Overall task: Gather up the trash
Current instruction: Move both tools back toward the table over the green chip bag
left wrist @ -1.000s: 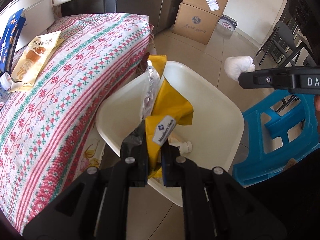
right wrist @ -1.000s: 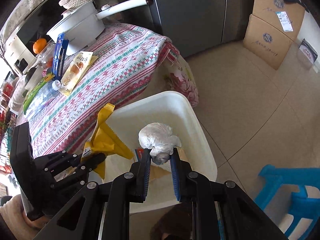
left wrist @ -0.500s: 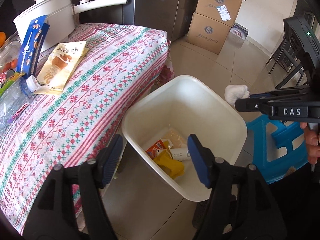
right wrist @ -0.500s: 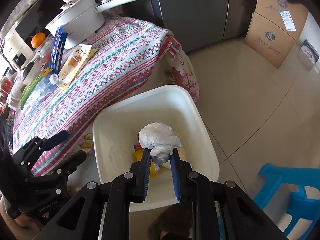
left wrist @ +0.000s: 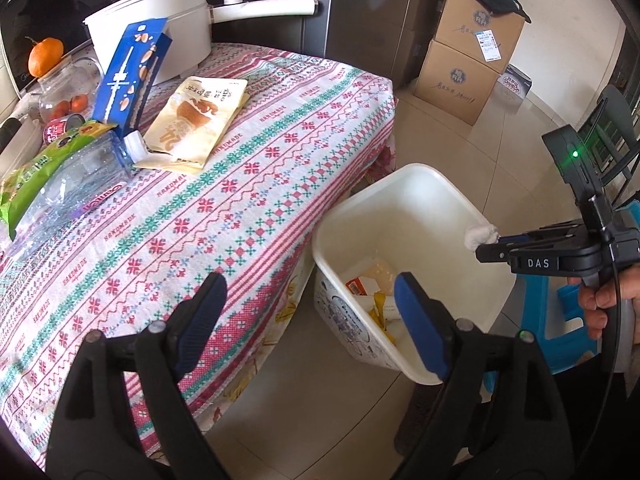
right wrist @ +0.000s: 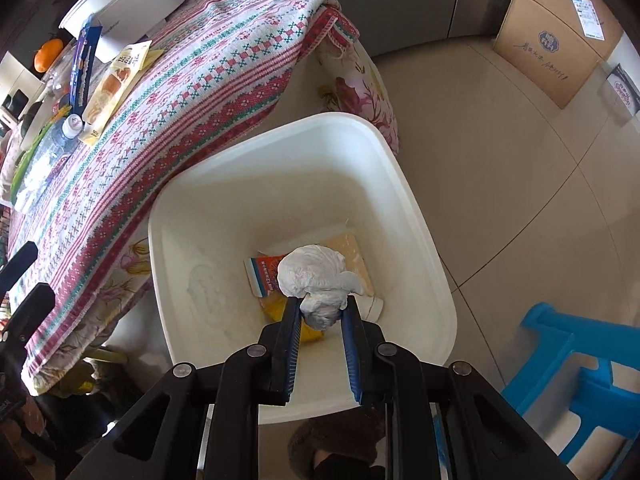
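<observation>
A white plastic bin (left wrist: 402,184) (right wrist: 408,208) stands on the floor beside the table. Inside lie a yellow wrapper (left wrist: 378,306), an orange-and-white packet (right wrist: 262,276) and other scraps. My right gripper (right wrist: 322,312) is shut on a crumpled white tissue wad (right wrist: 316,276) and holds it over the bin; it also shows in the left wrist view (left wrist: 480,236). My left gripper (left wrist: 308,304) is open and empty, above the gap between the table edge and the bin.
The table has a patterned cloth (left wrist: 240,208). On it lie a beige snack bag (left wrist: 196,120), a blue carton (left wrist: 128,76), a clear plastic bottle (left wrist: 76,184), a green packet (left wrist: 36,168) and a white pot (left wrist: 160,36). A blue stool (right wrist: 580,364) and cardboard boxes (left wrist: 468,68) stand nearby.
My left gripper opened and dropped the yellow wrapper into the bin, then pulled back toward the table. My right gripper moved with the tissue wad over the bin.
</observation>
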Available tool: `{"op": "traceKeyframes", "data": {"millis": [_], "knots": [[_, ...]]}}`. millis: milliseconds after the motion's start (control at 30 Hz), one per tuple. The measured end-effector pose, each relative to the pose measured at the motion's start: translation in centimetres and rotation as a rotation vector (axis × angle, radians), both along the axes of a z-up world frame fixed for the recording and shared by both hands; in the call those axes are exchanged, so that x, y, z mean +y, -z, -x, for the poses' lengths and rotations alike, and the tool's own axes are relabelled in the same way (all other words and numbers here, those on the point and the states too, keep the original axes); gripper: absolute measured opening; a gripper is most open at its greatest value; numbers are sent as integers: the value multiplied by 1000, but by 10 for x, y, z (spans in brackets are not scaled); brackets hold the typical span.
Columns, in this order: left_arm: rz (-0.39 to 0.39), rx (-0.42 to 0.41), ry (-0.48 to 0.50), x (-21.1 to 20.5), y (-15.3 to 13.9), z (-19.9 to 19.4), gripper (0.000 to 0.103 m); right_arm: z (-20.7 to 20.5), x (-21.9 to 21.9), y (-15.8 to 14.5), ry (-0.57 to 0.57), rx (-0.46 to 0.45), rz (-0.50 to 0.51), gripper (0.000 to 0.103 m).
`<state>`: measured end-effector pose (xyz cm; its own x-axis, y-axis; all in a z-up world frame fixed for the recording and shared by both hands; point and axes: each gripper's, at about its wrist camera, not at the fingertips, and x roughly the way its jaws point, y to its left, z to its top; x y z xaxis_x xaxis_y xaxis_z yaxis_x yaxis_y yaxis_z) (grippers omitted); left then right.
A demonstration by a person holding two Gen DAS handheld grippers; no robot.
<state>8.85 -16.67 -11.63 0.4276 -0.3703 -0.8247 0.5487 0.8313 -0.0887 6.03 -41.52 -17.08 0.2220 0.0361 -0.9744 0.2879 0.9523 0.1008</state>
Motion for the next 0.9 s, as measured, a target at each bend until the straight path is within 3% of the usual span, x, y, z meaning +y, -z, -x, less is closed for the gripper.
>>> {"op": "traceKeyframes", "data": {"millis": [200, 367, 667, 900], "knots": [[-9, 5, -16, 7, 0, -3, 86, -2, -2, 8, 19, 24, -14, 28], [-8, 4, -23, 9, -2, -4, 87, -2, -7, 1, 58, -4, -46, 54], [-1, 3, -49, 22, -13, -11, 91, -1, -1, -32, 68, -92, -31, 66], [-16, -2, -114, 58, -33, -34, 91, -5, 6, -60, 74, -179, -34, 72]]}}
